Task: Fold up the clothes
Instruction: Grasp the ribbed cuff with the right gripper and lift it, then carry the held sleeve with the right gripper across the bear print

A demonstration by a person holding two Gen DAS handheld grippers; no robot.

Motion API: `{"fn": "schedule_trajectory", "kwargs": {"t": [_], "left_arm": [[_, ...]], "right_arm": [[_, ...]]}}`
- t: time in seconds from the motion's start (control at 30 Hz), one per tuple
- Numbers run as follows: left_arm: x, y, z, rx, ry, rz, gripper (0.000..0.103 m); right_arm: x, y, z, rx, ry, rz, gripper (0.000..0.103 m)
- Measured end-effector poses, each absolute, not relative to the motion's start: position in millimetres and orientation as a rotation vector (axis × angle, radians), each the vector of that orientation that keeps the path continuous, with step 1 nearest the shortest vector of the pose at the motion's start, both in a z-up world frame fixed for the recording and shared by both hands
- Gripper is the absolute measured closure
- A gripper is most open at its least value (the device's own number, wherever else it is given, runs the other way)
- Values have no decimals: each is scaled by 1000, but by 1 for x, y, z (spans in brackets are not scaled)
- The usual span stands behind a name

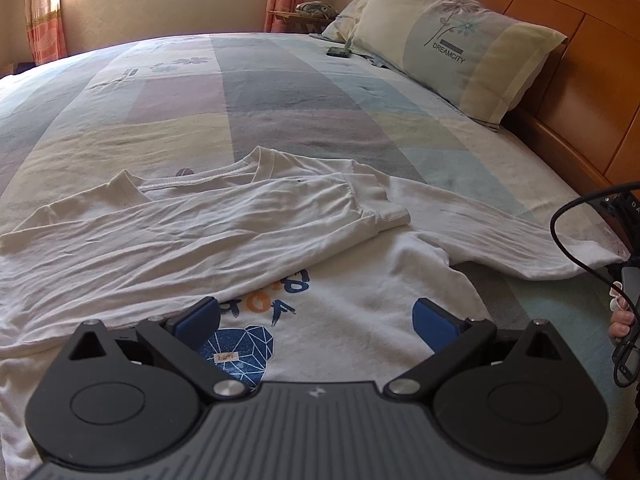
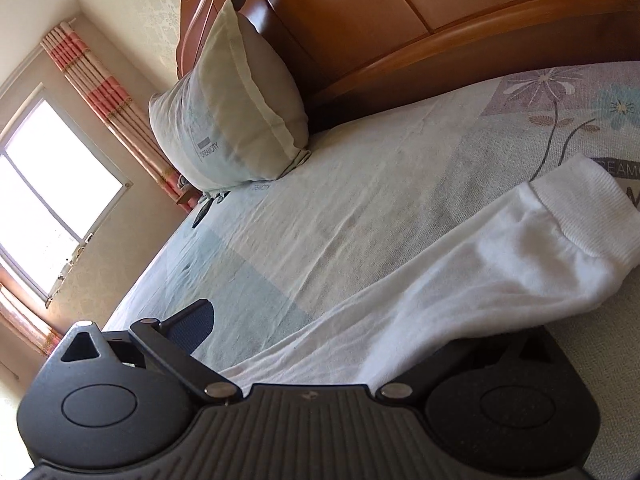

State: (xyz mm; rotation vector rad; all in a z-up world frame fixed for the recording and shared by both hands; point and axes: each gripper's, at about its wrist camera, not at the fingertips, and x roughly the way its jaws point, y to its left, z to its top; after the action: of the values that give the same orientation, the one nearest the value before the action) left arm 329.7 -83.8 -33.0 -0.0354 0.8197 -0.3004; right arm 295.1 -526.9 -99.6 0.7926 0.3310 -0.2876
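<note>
Left wrist view has the white long-sleeve shirt spread across the near side of the bed, collar pointing toward the far edge, printed chest facing up. One sleeve is already laid across the chest, cuff ending around the middle of the body. The other sleeve runs out toward the headboard side, still unfolded. The left gripper hovers over the print with its jaws spread wide, nothing between them.

The right wrist view is tilted hard, but you can see that outstretched sleeve lying over the bed sheet, ribbed cuff toward the headboard end. The right gripper looks opened up with the sleeve passing between the fingers. One finger is clear of the cloth and the other is hidden under the fabric, so I can't say whether it has actually pinched anything.

My read: we're mid sleeve-fold, second sleeve next. That means closing on the sleeve somewhere mid-length and carrying it across the chest to lie over the first one, keeping the shoulder line flat. The cloth is thin and wrinkly, so it could easily drag the body along. The pillow is well out of the way.
</note>
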Motion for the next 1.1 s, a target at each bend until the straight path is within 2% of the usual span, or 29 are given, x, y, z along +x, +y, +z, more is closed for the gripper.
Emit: {"fn": "schedule_trajectory", "kwargs": {"t": [0.7,1.1], "left_arm": [[310,-63,-23,31,879,-446,1],[291,-25,-19,13,896,-449,1]], "right_arm": [[346,-479,-13,616,351,-130,0],[399,-392,24,550,383,13,0]]}}
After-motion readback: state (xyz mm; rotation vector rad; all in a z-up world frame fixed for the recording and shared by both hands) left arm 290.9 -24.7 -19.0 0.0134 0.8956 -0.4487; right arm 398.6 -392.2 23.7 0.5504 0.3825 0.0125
